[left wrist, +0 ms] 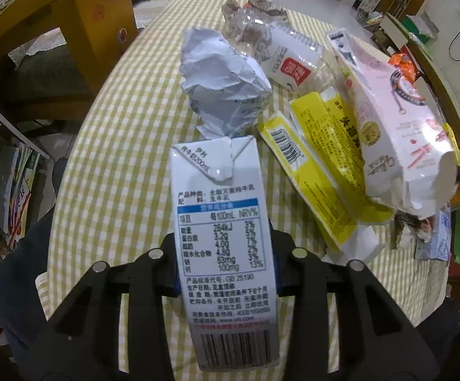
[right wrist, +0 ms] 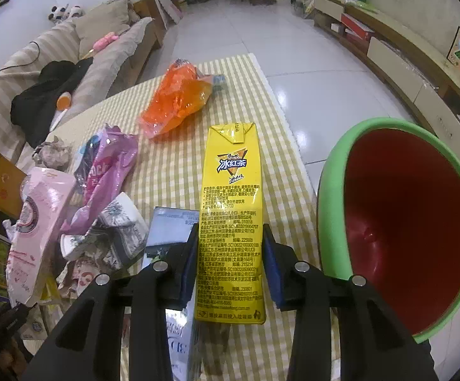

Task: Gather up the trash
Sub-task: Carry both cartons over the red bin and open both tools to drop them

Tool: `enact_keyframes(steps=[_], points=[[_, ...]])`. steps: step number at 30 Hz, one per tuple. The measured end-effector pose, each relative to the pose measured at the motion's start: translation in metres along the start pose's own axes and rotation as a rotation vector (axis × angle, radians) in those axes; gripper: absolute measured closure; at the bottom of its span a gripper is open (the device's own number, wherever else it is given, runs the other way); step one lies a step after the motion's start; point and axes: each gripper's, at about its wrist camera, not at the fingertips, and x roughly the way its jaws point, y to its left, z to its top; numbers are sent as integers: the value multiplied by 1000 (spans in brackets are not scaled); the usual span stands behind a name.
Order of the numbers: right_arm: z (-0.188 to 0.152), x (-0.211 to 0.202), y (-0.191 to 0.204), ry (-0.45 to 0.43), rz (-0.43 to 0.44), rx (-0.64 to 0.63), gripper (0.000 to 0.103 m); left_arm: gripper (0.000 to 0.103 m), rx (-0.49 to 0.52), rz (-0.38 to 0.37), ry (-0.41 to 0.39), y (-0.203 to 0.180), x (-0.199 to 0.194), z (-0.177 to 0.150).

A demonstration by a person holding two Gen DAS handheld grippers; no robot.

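A yellow-and-white checked cloth (right wrist: 179,171) covers the bench, bearing a white-and-blue milk carton (left wrist: 223,238), a yellow tea carton (right wrist: 231,216), an orange wrapper (right wrist: 176,98) and a green-rimmed red bin (right wrist: 401,222).

Milk carton (left wrist: 223,247) clamped between left gripper (left wrist: 226,270) pads, crumpled paper (left wrist: 223,85) just beyond, flattened boxes (left wrist: 312,171) to its right. Tea carton (right wrist: 231,222) between right gripper (right wrist: 230,263) pads, bin (right wrist: 404,222) right, wrappers (right wrist: 103,174) left, all over table (right wrist: 172,171).
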Motion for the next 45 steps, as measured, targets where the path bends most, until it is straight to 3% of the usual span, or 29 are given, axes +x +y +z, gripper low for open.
enact_keyframes(steps=[15, 25, 33, 45], points=[[-9, -79, 12, -144, 45, -1, 68, 66, 20, -29, -141, 3, -76, -15], [-25, -127, 8, -211, 60, 17, 68, 66, 78, -113, -241, -22, -132, -12], [-32, -151, -19, -259, 43, 69, 68, 66, 177, -242, -257, -71, -149, 3], [-33, -171, -100, -305, -16, 188, 68, 66, 340, -404, -225, -186, -140, 27]])
